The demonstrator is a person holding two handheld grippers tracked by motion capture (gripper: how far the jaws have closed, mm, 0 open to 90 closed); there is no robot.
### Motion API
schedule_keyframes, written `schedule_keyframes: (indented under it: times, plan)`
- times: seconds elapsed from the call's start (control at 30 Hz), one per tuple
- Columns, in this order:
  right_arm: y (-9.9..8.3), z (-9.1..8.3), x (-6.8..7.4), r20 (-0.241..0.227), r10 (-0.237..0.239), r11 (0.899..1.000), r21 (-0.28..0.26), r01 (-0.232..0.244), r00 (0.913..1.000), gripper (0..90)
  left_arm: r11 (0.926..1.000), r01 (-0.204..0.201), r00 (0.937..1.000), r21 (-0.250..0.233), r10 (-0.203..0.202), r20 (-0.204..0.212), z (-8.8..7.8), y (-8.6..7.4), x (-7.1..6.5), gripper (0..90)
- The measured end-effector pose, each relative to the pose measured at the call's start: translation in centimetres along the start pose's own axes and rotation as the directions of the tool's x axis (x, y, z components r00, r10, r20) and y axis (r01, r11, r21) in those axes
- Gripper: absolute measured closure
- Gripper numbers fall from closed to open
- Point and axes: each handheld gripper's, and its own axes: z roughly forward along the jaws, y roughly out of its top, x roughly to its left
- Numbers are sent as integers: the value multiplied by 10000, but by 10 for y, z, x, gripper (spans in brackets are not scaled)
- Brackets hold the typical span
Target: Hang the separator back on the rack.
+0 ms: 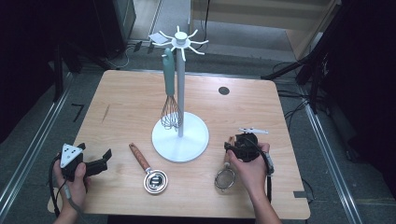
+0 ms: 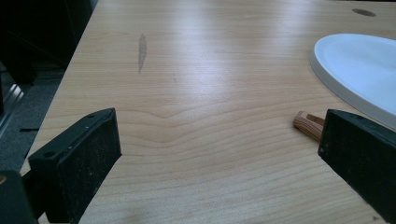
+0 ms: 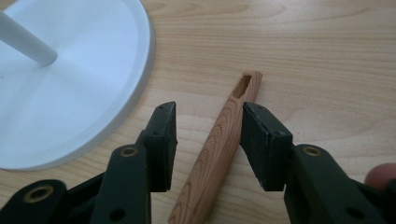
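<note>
Black jaws of the right tongs straddle the wooden handle of a small strainer, which lies flat on the surface. One pad sits against the handle's right side; the other stands just clear on its left, so the tongs are part-spread, not yet pinching. Its slotted tip points past the jaws. Just beside it sits the white round base of a utensil stand, a whisk hanging from it. Further left lies a metal measuring cup. The left tongs hover wide apart, holding nothing.
</note>
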Motion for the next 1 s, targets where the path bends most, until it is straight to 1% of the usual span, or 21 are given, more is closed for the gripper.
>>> schedule_keyframes:
  times: [0.13,0.23,0.3,0.43,0.47,0.5,0.63,0.8,1.0]
  plan:
    - [-1,4,-2,53,161,9995,284,-162,9999,621,10000,8,10000,7,-8,-9,0,0,0,0]
    - [-2,4,-3,83,161,9994,314,-164,9998,656,10000,-2,10000,7,2,6,0,0,0,0]
    - [-3,2,-4,87,185,9995,265,-187,9998,717,10000,-3,10000,4,3,13,0,0,0,0]
    - [-3,2,-4,-114,128,9994,333,-124,9999,819,10000,-2,10000,14,2,13,0,0,0,0]
    - [-4,2,-4,-146,198,9990,393,-192,9997,834,10000,-2,10000,17,2,16,0,0,0,0]
    - [-4,2,-4,-166,161,9990,418,-154,9997,846,10000,-1,10000,18,1,20,0,0,0,0]
    - [-4,3,-4,-305,73,9989,458,-59,9995,866,10000,7,10000,3,-7,30,0,0,0,0]
    - [-5,6,-4,-294,116,9974,714,-95,9995,866,10000,4,10000,9,-4,39,0,0,0,0]
    - [-5,6,-7,-274,135,9971,752,-114,9995,865,10000,-2,10000,13,2,40,0,0,0,0]
